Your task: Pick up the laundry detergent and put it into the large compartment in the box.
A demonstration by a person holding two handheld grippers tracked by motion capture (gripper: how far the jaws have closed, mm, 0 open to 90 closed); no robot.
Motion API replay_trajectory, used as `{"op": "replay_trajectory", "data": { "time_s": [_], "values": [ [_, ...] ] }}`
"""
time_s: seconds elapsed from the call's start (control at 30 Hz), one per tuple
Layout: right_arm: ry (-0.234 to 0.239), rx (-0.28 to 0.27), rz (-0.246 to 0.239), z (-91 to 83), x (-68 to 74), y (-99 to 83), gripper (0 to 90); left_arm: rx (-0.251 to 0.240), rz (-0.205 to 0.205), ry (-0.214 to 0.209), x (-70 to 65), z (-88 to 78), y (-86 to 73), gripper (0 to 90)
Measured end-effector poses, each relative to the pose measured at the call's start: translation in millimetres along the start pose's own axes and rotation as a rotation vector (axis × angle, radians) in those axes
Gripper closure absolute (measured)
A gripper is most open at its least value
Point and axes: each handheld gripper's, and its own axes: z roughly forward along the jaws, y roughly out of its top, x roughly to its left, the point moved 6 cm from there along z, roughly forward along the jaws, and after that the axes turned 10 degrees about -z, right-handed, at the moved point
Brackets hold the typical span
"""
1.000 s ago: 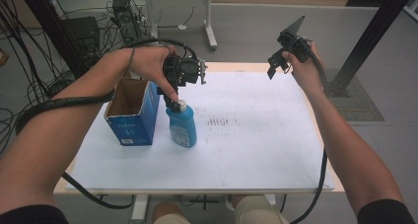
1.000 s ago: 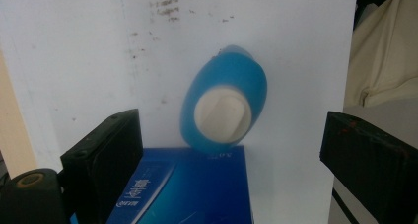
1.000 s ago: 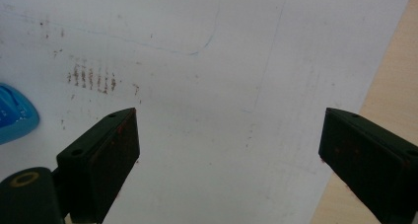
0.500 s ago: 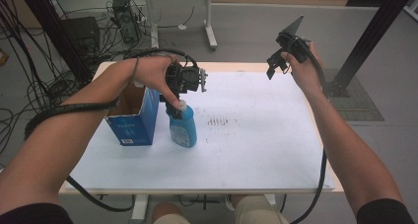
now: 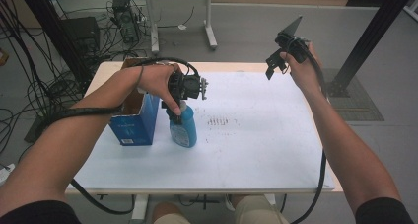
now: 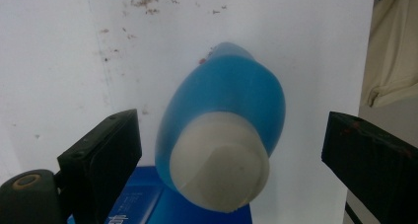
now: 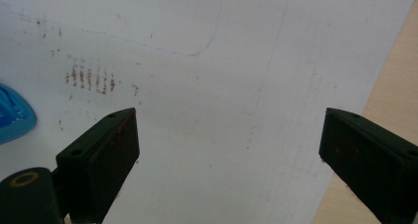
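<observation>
An open blue cardboard box [image 5: 134, 120] stood just left of the left tool [image 5: 178, 116], probably as the source or destination for the blue plastic bottle with a white cap [image 6: 224, 140]. That bottle stood upright on the white worktop [image 5: 256, 140] directly beneath the left tool, whose jaws stood wide apart on either side of the cap, likely to straddle it. Well to the right, the right tool [image 5: 275, 66] hovered high with jaws spread, holding nothing, seemingly kept clear.
</observation>
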Motion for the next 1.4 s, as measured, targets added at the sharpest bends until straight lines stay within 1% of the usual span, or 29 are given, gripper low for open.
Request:
{"op": "replay_trajectory", "data": {
  "time_s": [0.17,0.4,0.6,0.67,0.97,1.23,1.27,1.4],
  "values": [
    [-0.001,0.002,0.0,0.6,0.3,0.3,8.4,0.003,0.002,-0.003,0.7,9.8,-0.3,8.6],
    [0.0,0.004,-0.004,1.9,1.5,1.3,8.3,-0.005,0.005,-0.002,0.1,15.7,0.1,7.9],
    [-0.001,0.004,-0.005,2.0,2.3,1.6,8.3,0.007,0.006,-0.015,0.1,22.7,1.7,8.1],
    [0.0,0.005,-0.006,2.3,2.1,1.8,8.3,0.004,0.005,-0.019,0.0,24.4,1.8,8.1],
    [-0.001,0.006,-0.006,2.8,2.2,2.3,8.3,0.002,0.014,-0.02,-0.5,25.8,3.8,8.3],
    [0.002,0.003,-0.008,2.6,3.7,2.5,8.3,0.0,0.014,-0.014,-2.1,24.3,1.6,8.3],
    [0.002,0.003,-0.008,2.6,3.9,2.4,8.3,-0.008,0.014,-0.013,-2.3,24.6,0.9,8.4],
    [0.002,0.002,-0.008,2.2,4.2,1.8,8.3,-0.005,0.016,-0.015,-1.9,23.6,0.8,8.4]
  ]
}}
